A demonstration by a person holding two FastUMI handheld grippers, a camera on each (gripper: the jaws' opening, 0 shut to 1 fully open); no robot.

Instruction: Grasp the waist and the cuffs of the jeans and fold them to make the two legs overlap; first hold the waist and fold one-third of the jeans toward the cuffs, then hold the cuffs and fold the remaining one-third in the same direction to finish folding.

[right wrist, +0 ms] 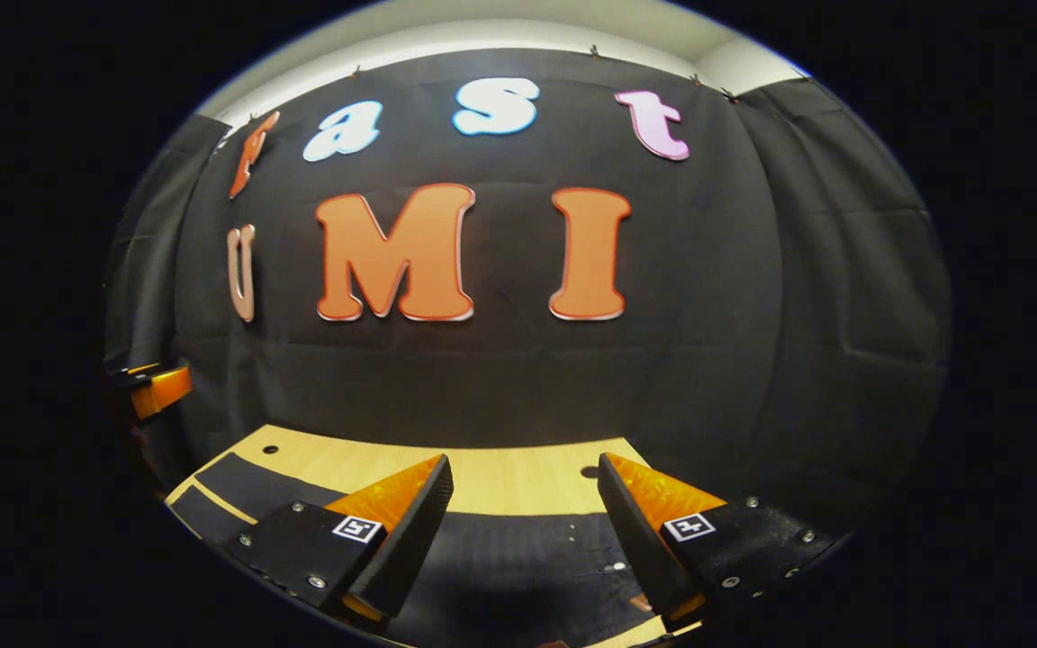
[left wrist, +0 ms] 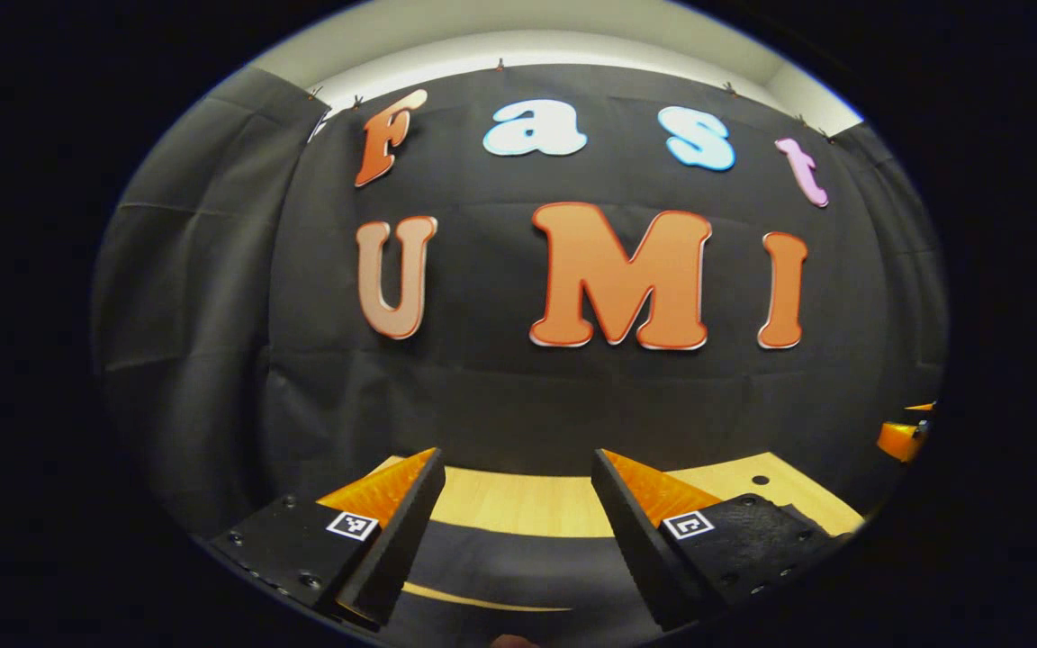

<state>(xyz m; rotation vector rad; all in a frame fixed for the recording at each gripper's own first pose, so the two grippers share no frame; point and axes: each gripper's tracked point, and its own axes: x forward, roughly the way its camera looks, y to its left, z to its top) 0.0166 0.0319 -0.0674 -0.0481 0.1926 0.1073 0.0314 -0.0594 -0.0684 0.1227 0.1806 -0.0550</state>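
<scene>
Jeans point(right wrist: 518, 558) lie flat on the desk point(right wrist: 500, 481), a dark garment spread over the near part of the wooden top. In the right gripper view small metal studs show on the cloth between the fingers, and the far edge of the garment runs parallel to the far edge of the desk, leaving a bare wooden strip behind it. In the left gripper view the jeans point(left wrist: 509, 562) again cover the near part of the desk point(left wrist: 518, 504), with a pale stitched line crossing the cloth near the bottom.

Left gripper point(left wrist: 518, 522): jaws spread wide, nothing between them, held above the jeans and pointed at the far edge of the desk. Contact between fingers and cloth cannot be determined.

Right gripper point(right wrist: 523, 531): jaws spread wide, nothing between them, held above the jeans in the same attitude.

In the left gripper view the right gripper appears at the right margin, beyond the desk's right corner. In the right gripper view the left gripper appears at the left margin, above the desk's left corner. Small round holes mark the far corners of the desk.
</scene>
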